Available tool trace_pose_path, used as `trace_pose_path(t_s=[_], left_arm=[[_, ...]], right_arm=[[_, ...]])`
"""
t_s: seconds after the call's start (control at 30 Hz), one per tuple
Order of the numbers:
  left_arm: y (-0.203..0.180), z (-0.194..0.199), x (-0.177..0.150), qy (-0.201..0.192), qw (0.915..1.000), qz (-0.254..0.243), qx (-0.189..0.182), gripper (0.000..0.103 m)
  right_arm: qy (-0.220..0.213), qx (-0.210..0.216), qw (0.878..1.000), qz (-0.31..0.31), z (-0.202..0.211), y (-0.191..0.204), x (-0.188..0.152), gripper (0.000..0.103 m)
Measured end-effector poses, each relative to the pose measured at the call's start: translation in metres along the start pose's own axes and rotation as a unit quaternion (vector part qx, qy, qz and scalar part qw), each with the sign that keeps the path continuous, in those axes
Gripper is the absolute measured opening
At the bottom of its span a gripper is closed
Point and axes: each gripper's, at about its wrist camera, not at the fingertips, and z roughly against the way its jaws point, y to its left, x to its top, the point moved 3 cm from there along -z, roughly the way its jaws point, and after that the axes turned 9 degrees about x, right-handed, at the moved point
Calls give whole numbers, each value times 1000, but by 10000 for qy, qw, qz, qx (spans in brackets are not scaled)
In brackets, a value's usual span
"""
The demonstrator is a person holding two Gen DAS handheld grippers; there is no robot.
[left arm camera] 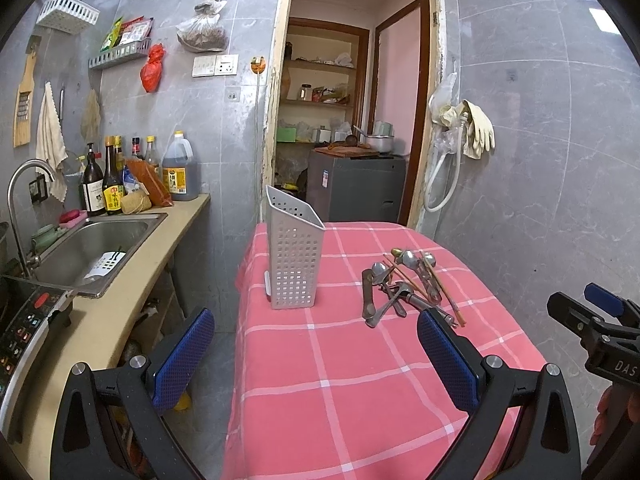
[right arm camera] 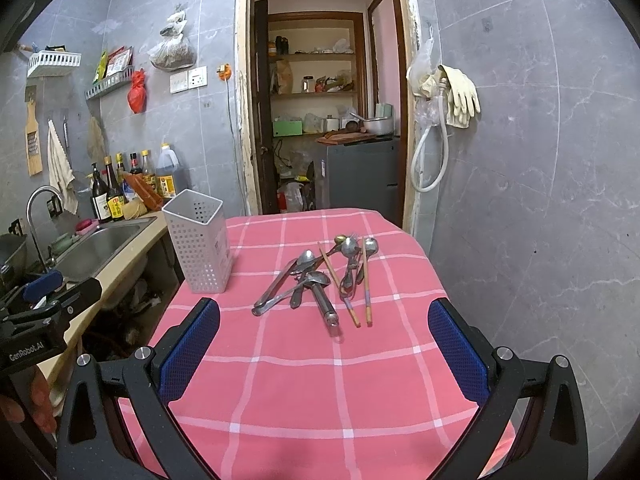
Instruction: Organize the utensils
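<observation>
A pile of metal spoons, tongs and chopsticks lies on the pink checked tablecloth; it also shows in the left wrist view. A white perforated utensil holder stands upright and empty at the table's left edge, also in the left wrist view. My left gripper is open and empty, hovering over the near table, short of the holder. My right gripper is open and empty, just in front of the pile.
A counter with a steel sink, faucet and sauce bottles runs along the left. An induction cooker sits at the near left. A doorway lies behind the table. A grey tiled wall with hanging gloves is on the right.
</observation>
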Motion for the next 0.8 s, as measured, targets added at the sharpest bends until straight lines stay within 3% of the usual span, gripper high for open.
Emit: trace_pose_path(t_s=[0.43, 0.8], left_arm=[[-6, -22, 24, -183, 9998, -77, 73, 102], [-44, -63, 55, -284, 9990, -341, 44, 102]], right_arm=[[-196, -105, 9997, -141, -17, -21, 34, 102], [-448, -256, 9986, -111, -58, -55, 73, 102]])
